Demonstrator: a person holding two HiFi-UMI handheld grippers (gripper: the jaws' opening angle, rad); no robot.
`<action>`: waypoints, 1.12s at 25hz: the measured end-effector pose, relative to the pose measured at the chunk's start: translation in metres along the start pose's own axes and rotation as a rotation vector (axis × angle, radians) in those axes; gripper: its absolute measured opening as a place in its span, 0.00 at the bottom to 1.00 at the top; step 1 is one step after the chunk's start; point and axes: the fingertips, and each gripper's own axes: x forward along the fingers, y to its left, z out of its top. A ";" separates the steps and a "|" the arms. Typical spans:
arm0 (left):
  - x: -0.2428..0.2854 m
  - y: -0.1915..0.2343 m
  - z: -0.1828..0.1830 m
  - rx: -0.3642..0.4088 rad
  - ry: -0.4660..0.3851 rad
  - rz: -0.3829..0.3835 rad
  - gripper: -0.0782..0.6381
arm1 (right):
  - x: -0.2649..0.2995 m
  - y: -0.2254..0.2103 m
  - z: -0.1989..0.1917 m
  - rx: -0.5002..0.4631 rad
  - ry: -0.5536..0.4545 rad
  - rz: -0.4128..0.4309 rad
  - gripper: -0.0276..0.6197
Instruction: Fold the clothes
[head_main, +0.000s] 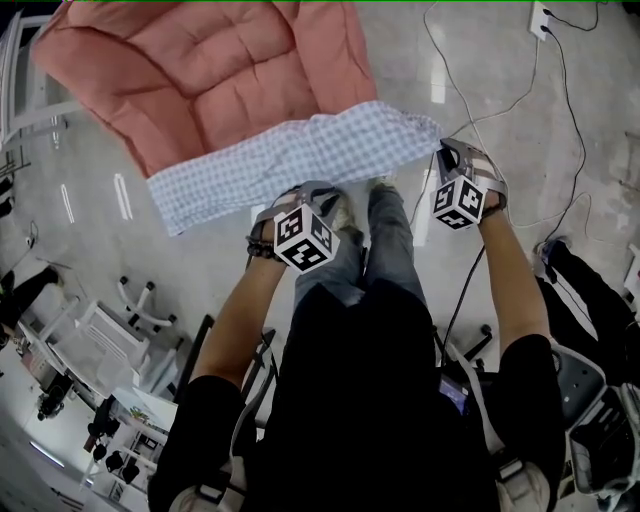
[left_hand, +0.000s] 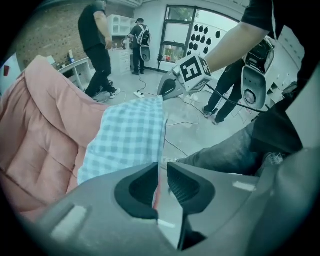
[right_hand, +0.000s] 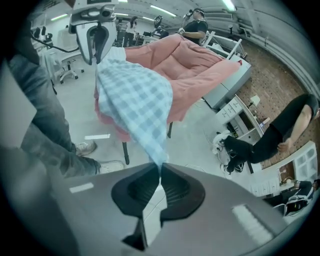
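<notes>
Black top: the wearer's torso, lower centre of the head view, with both bare forearms reaching up-frame.
Jeans: two legs, centre, between the grippers.
Left gripper: left of centre in the head view. Jaws nearly together, nipping a thin edge of the checked cloth.
Right gripper: right of centre. Jaws pressed together on a tapered corner of the same cloth.
Checked cloth: pale blue and white, a band across the upper middle. It is held by both grippers and runs on leftward past the left one. Its far side lies over the front edge of the pink padded chair.
Pink padded chair: quilted, upper left.
Floor: pale and glossy, upper right, with cables trailing across it.
</notes>
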 end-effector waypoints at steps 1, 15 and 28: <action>0.000 0.000 -0.001 -0.013 -0.004 -0.006 0.20 | 0.000 0.001 -0.001 -0.003 0.000 0.003 0.06; 0.000 0.014 0.014 -0.055 -0.038 -0.011 0.20 | 0.004 0.052 -0.016 0.032 0.029 0.225 0.39; -0.012 0.034 0.029 -0.103 -0.051 0.019 0.20 | -0.013 0.002 0.011 0.105 -0.044 0.184 0.31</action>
